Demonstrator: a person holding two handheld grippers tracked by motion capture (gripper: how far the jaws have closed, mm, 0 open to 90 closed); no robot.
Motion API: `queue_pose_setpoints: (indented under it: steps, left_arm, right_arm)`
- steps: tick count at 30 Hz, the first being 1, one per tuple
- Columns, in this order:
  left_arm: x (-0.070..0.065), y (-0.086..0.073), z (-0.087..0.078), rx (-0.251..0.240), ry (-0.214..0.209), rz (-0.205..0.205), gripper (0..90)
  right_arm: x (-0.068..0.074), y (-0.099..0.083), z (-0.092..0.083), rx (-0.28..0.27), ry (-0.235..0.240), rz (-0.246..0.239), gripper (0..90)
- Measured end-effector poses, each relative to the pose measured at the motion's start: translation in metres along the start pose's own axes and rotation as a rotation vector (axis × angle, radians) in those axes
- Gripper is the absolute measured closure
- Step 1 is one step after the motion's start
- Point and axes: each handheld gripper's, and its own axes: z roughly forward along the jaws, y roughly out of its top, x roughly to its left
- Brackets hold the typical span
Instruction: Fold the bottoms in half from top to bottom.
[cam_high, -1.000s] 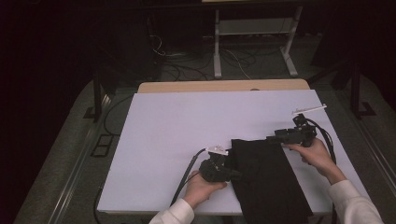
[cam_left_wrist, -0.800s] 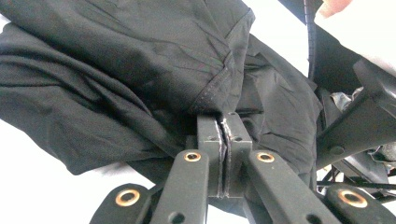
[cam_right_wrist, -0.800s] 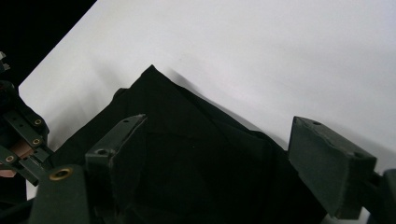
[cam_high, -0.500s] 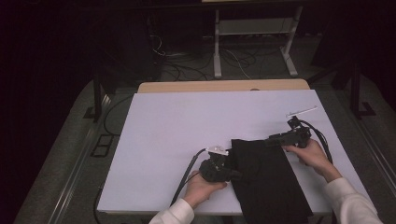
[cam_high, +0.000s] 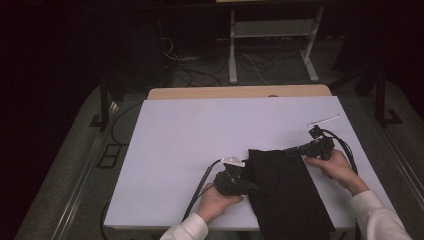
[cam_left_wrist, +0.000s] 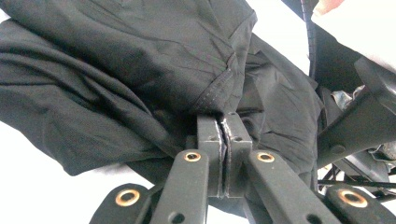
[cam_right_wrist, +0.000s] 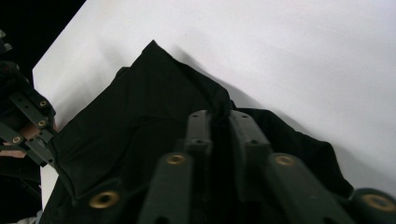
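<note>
At the table's (cam_high: 165, 150) near right edge, my left gripper (cam_high: 245, 186) and right gripper (cam_high: 295, 151) both pinch the black cloth (cam_high: 287, 195); mid-fold, I judge. Next: lift together, evenly.

White sleeves (cam_high: 372, 215), black claws (cam_left_wrist: 224, 140), brass-coloured rivets, black cables (cam_high: 200, 187)

A white sheet (cam_high: 200, 145) covers the tabletop, whose bare wooden edge (cam_high: 240, 92) shows along the far side. Beyond it, a white metal stand (cam_high: 272, 30) rises from the dark floor among loose cables (cam_high: 250, 62).
</note>
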Motion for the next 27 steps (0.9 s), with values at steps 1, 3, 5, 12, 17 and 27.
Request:
queue_pose_setpoints:
  steps: [1,3,5,12,17,27]
  left_arm:
    - [0.000,0.000,0.000,0.000,0.000,0.000,87.3]
    - [0.000,0.000,0.000,0.001,-0.001,0.002,87.3]
    - [0.000,0.000,0.000,0.001,-0.001,0.002,87.3]
    - [0.000,-0.001,0.001,0.004,-0.003,0.001,87.0]
    - [0.000,-0.001,0.001,0.003,-0.004,-0.008,85.6]
    - [0.003,0.003,-0.009,-0.075,-0.015,-0.025,59.6]
  right_arm:
    - [0.001,0.000,0.000,0.001,-0.003,-0.002,81.9]
    - [0.003,0.000,-0.002,0.002,0.000,-0.002,82.9]
    - [0.005,0.001,-0.004,-0.001,-0.001,0.000,83.6]
    - [0.015,0.001,-0.013,-0.038,0.021,0.008,84.1]
    - [0.024,0.000,-0.021,-0.068,0.048,0.011,84.4]
    - [0.038,-0.011,-0.031,-0.086,0.072,0.005,84.5]
